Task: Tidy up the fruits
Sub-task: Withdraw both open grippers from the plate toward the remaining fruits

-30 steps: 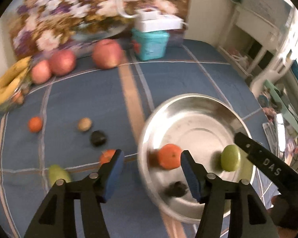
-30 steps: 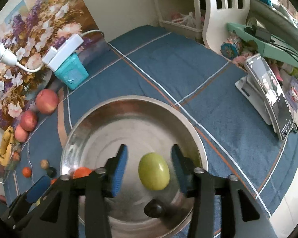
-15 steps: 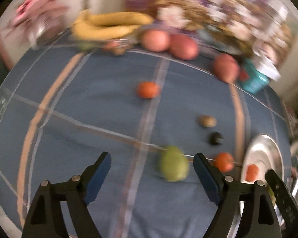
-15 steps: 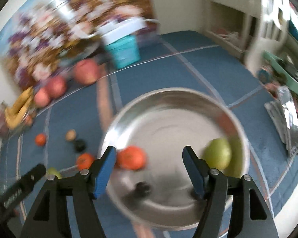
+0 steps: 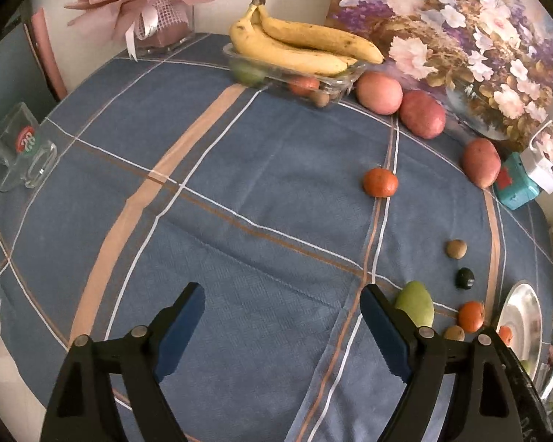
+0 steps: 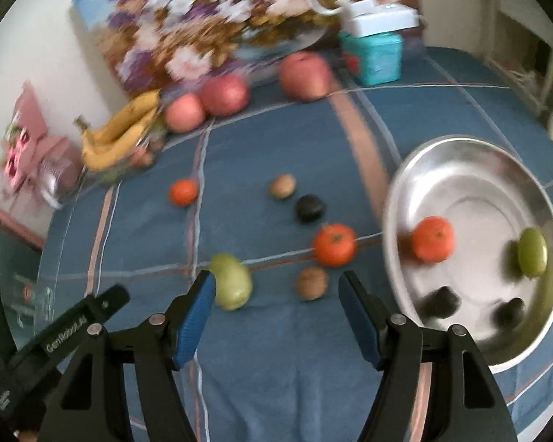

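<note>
A steel bowl (image 6: 457,154) on the blue cloth holds an orange (image 6: 433,238), a green fruit (image 6: 532,252) and two dark fruits (image 6: 440,302). On the cloth lie a green mango (image 6: 231,280), a brown nut (image 6: 311,283), an orange (image 6: 334,245), a dark fruit (image 6: 309,207), a second nut (image 6: 282,185) and a far orange (image 6: 183,192). My right gripper (image 6: 276,318) is open and empty, just short of the brown nut. My left gripper (image 5: 282,328) is open and empty over bare cloth, with the mango (image 5: 416,304) beside its right finger.
Bananas (image 5: 295,46) lie on a clear tray (image 5: 287,73) at the back, with three red apples (image 5: 379,93) along a flower painting (image 5: 461,37). A teal box (image 5: 516,186) stands at the right, a glass mug (image 5: 18,158) at the left, a pink bouquet (image 5: 147,3) behind.
Both grippers have swung left, away from the bowl. The left one has opened wider and now faces the cloth near the mango. The green fruit released by the right gripper lies in the bowl.
</note>
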